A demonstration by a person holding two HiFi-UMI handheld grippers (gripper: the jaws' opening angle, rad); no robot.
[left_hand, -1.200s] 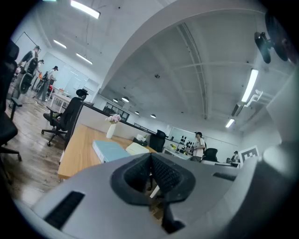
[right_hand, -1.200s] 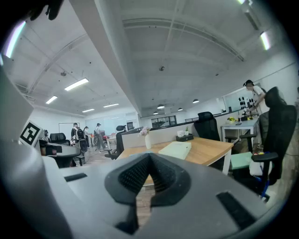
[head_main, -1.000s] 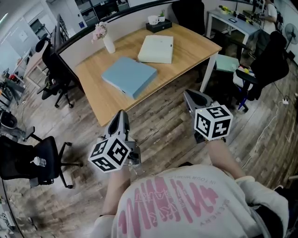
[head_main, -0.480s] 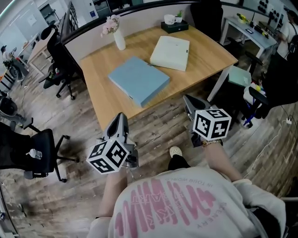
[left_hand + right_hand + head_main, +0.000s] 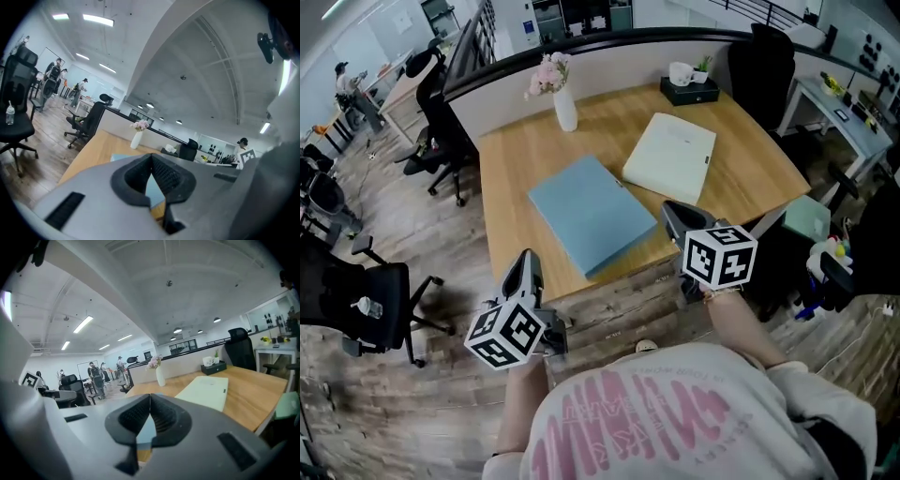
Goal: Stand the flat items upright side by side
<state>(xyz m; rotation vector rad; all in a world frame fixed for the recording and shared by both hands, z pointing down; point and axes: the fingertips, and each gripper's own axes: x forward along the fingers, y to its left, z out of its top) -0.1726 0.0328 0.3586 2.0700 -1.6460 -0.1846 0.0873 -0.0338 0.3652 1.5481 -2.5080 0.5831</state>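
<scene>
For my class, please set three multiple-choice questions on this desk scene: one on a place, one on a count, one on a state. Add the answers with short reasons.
1. Where on the wooden table does the white vase of pink flowers stand?
A) at the back edge, by the grey partition
B) at its centre
C) at the front edge

2. How many flat folders lie on the table?
A) one
B) two
C) four

3. How do the jaws of the left gripper stand?
A) wide apart
B) closed on a folder
C) shut, holding nothing

Answers:
1 A: the vase stands at the far edge, beside the partition.
2 B: a pale blue flat folder and a cream flat folder lie there.
3 C: the left gripper view shows the jaws together with nothing between them.
</scene>
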